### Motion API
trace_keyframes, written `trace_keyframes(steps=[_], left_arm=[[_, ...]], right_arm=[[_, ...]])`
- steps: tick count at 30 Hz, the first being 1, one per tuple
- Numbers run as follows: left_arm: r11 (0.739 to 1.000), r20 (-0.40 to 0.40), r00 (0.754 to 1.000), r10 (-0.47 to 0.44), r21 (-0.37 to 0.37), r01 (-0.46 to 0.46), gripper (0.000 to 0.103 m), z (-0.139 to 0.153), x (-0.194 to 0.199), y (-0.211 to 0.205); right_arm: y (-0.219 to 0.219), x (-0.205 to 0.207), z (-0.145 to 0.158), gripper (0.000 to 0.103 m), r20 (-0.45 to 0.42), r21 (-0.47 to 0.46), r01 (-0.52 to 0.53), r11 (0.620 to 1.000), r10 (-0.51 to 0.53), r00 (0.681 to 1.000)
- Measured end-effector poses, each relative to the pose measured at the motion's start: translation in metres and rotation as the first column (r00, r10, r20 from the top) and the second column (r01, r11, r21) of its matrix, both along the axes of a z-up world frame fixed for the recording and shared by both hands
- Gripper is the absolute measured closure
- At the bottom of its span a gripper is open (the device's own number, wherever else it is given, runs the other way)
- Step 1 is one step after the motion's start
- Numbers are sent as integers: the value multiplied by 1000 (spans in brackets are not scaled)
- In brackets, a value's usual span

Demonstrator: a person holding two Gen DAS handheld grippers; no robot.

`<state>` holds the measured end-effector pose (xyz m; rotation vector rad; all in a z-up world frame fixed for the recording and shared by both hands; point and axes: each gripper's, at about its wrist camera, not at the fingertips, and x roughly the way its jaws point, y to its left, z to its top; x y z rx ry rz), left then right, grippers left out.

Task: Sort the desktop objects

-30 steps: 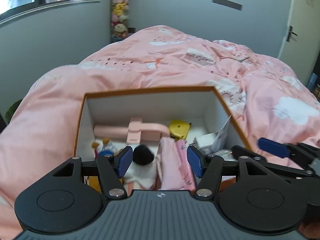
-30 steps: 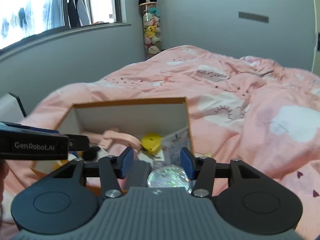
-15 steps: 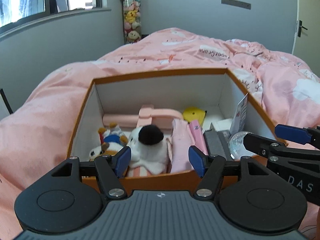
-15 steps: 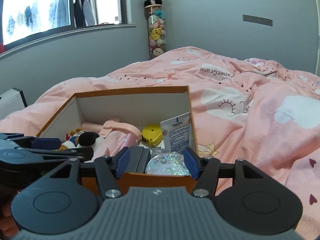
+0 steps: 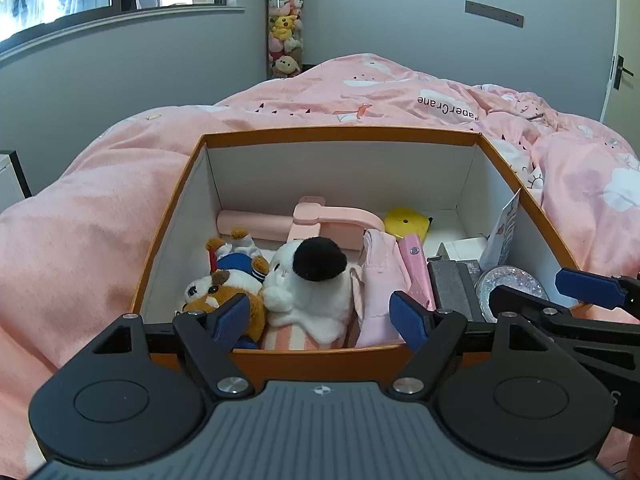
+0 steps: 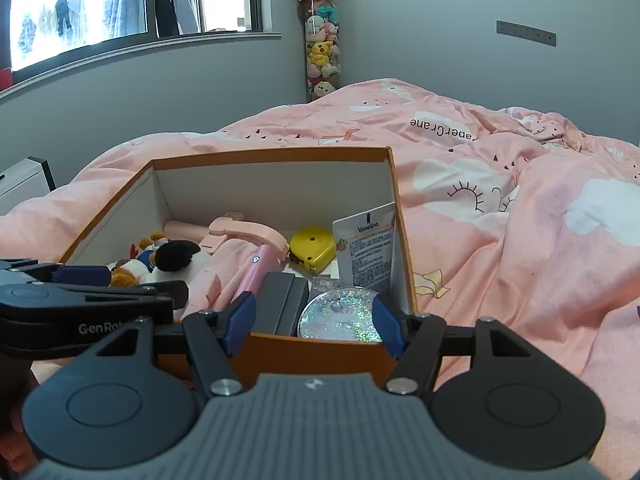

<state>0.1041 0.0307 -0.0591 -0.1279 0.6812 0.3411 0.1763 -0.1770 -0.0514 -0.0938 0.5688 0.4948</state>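
An orange box (image 5: pixel 340 134) with white walls rests on a pink duvet. It holds a white plush with a black pompom (image 5: pixel 316 280), a brown and white plush dog (image 5: pixel 216 288), pink cloth (image 5: pixel 380 276), a pink stand (image 5: pixel 332 220), a yellow tape measure (image 6: pixel 312 246), a dark grey case (image 6: pixel 280 304), a glitter disc (image 6: pixel 340 316) and a Vaseline packet (image 6: pixel 370 244). My left gripper (image 5: pixel 320 320) hovers at the near rim over the white plush, jaws opening, nothing gripped. My right gripper (image 6: pixel 313 324) hovers at the near right corner, jaws opening; the disc shows between its fingers, unpressed.
The pink duvet (image 6: pixel 520 220) slopes away on all sides of the box. A tall tube of plush toys (image 6: pixel 322 40) stands at the grey back wall beside a window (image 6: pixel 120 4). A door handle (image 5: pixel 620 72) shows at far right.
Both grippers have sunk towards the box's near rim, so the box looks nearer and more level. The jaws of both have spread wider. The box's contents have stayed put.
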Motion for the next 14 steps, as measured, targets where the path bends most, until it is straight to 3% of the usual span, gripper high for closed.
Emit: trace_keyframes(steps=[14], left_arm=[[1000,-6,1000,8,3,-8,8,-1,1,1]], right_arm=[[0,0,0,36,-1,0,0,1000,0,1000]])
